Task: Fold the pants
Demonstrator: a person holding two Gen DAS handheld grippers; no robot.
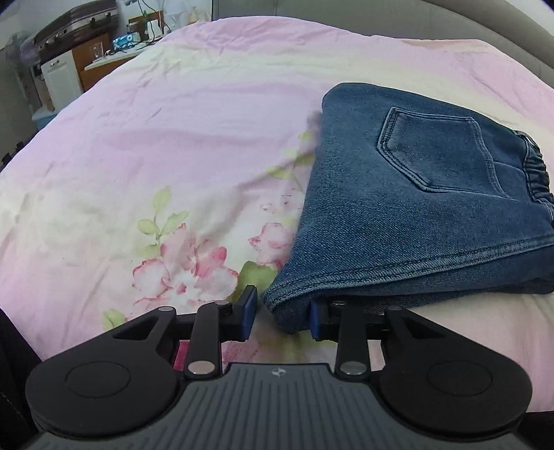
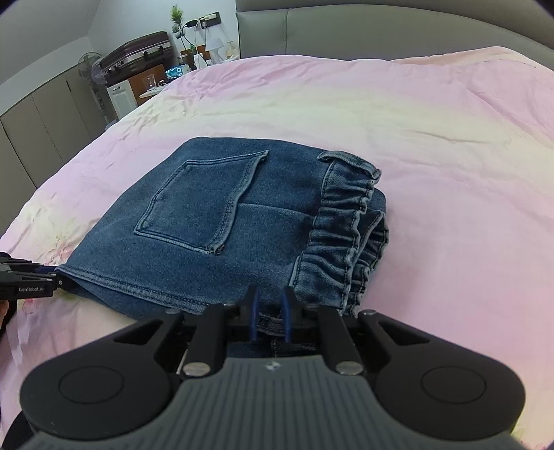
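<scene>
Pants (image 2: pixel 221 221): blue denim, folded into a compact stack, lying on the pink floral bedspread (image 1: pixel 145 145), mid-bed. Back pocket (image 2: pixel 200 200) faces up on top layer. Elastic waistband (image 2: pixel 339 235) bunched at the stack's right end, per R wrist view; folded edge twd the far left.

L gripper (image 1: pixel 282 318): fingers spread wide. Near-left corner of the stack sits in the gap betw. them, up against the right pad; left pad stands clear of the cloth. Not clamped. In R wrist view the same gripper (image 2: pixel 52 277) shows at the left frame edge, tips at the stack's near-left corner.

R gripper (image 2: pixel 270 311): narrow gap, fingers (image 2: pixel 254 311) nearly together, a bit of denim betw. the blue pads at the near edge of the stack, just left of the waistband. Looks pinched on cloth, though contact partly hidden by the finger bodies.

Bkgd: grey padded headboard (image 2: pixel 346 31) far side; suitcase (image 2: pixel 138 55) atop a cabinet far left; standing fan (image 2: pixel 88 65) next to it; small potted plant (image 2: pixel 176 17) and cluttered desk by the wall.
</scene>
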